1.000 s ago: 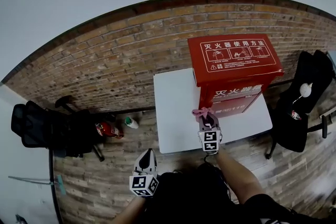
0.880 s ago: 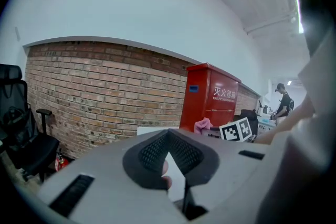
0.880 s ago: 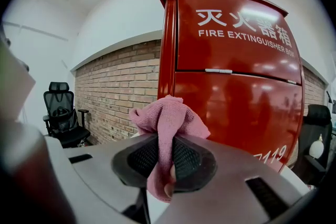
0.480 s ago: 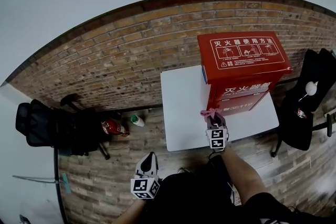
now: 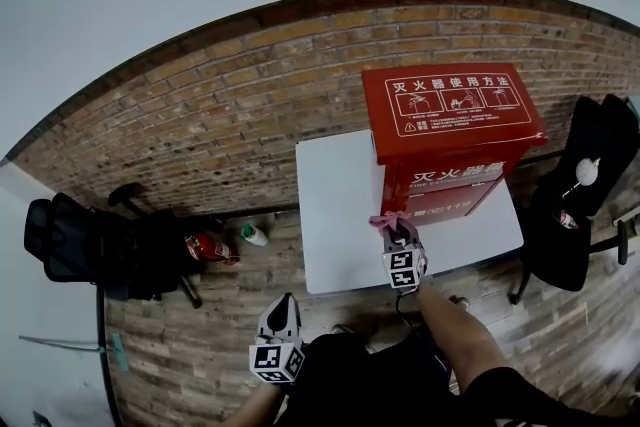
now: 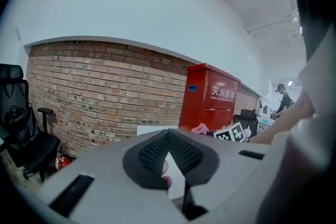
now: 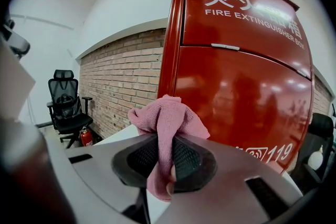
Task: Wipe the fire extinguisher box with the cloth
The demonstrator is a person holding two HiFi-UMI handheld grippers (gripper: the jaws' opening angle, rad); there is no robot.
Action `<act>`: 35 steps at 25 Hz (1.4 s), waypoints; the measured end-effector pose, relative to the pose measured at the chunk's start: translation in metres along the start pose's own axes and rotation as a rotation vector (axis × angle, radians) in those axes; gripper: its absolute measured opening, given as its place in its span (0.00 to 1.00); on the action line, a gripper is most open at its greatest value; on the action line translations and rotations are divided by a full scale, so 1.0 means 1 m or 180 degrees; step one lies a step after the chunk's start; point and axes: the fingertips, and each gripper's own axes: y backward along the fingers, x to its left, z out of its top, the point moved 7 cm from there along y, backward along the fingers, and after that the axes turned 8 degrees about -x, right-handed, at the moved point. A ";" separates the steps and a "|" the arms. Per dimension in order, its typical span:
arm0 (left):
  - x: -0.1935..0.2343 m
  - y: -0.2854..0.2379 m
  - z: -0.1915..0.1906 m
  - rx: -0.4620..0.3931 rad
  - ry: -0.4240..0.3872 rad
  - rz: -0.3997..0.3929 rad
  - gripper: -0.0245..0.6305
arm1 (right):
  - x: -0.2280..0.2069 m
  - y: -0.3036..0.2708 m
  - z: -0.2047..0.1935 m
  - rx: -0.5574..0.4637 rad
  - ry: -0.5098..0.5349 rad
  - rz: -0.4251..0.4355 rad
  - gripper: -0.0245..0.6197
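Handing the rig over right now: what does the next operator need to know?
Left gripper: shut, empty, held low, off the white table.
Right gripper: shut on the pink cloth, at the lower left front corner of the red fire extinguisher box, which stands on the table.
Done: cloth in grip, at the box; contact unclear.
Left: wipe the box; no wiped area can be told.

My right gripper holds the pink cloth just beside the near left corner of the red box. The box stands on the white table. My left gripper hangs low, near me, over the brick floor. A black chair sits far left.
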 end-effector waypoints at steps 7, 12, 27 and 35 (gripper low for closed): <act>-0.052 -0.005 -0.014 -0.0054 0.0085 0.0191 0.06 | -0.031 0.006 -0.009 0.0125 0.0204 0.0110 0.14; -0.089 -0.002 -0.022 -0.0022 0.0176 0.0361 0.06 | -0.059 0.015 -0.013 0.0197 0.0393 0.0307 0.14; -0.134 -0.026 -0.015 0.0035 0.0056 0.0330 0.06 | -0.106 0.029 -0.025 0.0242 0.0457 0.0425 0.14; -0.148 -0.048 -0.011 0.0042 0.0001 0.0222 0.06 | -0.121 0.034 -0.029 0.0260 0.0459 0.0427 0.14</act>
